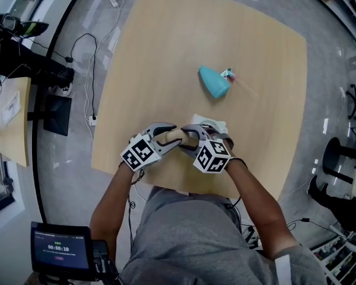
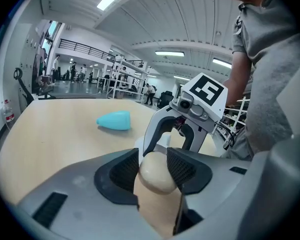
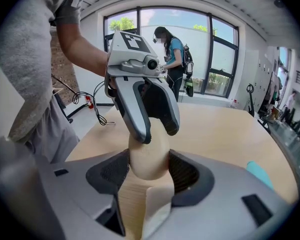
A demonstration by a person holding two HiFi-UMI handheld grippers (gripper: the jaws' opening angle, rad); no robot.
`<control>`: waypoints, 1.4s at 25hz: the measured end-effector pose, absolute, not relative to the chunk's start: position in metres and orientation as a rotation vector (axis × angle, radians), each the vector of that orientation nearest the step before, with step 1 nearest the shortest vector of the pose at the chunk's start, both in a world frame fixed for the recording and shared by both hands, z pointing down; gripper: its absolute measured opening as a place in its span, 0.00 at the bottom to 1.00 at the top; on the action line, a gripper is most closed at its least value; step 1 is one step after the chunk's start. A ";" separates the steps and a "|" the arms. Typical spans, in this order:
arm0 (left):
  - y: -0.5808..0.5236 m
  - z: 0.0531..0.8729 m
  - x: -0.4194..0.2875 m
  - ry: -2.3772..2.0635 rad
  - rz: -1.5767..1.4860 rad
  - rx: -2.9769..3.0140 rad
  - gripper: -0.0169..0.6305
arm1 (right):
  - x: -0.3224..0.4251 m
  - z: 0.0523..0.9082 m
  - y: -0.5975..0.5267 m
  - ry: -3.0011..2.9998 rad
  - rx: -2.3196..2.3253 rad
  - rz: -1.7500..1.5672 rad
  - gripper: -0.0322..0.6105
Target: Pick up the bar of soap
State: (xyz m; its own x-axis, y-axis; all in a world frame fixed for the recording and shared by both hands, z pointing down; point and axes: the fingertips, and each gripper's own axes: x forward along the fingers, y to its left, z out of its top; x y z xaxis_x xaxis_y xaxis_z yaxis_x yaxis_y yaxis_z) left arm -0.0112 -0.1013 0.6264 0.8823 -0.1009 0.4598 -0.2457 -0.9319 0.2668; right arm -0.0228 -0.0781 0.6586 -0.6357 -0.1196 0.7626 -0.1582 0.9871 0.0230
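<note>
Head view: the left gripper [image 1: 171, 136] and right gripper [image 1: 190, 138] meet over the near part of the counter [image 1: 225, 28], with the bar of soap [image 1: 177, 135] bridging them. Left gripper view: jaws partly apart, pads [image 2: 182, 168] pressed on the bar of soap [image 2: 157, 179]. Right gripper view: the same hold on its other end. Step in hand, by judgement: securing the grasp. The lift next calls for both hands rising together.

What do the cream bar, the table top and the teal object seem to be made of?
The bar of soap: cream, matte, rounded; looks waxy, like soap.
The table: pale wood-look top, low sheen, likely laminate.
The teal object: smooth, uniform colour, probably plastic.
</note>
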 end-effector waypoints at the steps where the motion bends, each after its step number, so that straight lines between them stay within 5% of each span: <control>1: -0.100 0.628 -0.010 -0.258 0.648 2.729 0.30 | -0.022 0.660 -0.077 -2.264 0.189 0.060 0.43; 35: -0.099 0.644 -0.016 -0.331 0.569 2.622 0.30 | -0.020 0.669 -0.074 -2.153 0.150 -0.012 0.43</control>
State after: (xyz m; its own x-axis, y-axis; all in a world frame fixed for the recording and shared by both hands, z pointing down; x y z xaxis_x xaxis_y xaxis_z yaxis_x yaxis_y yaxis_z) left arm -0.0161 -0.0994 0.6444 0.8871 -0.1372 0.4408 -0.3158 -0.8768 0.3627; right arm -0.0204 -0.0735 0.6692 -0.5465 -0.1124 0.8299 -0.1033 0.9924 0.0664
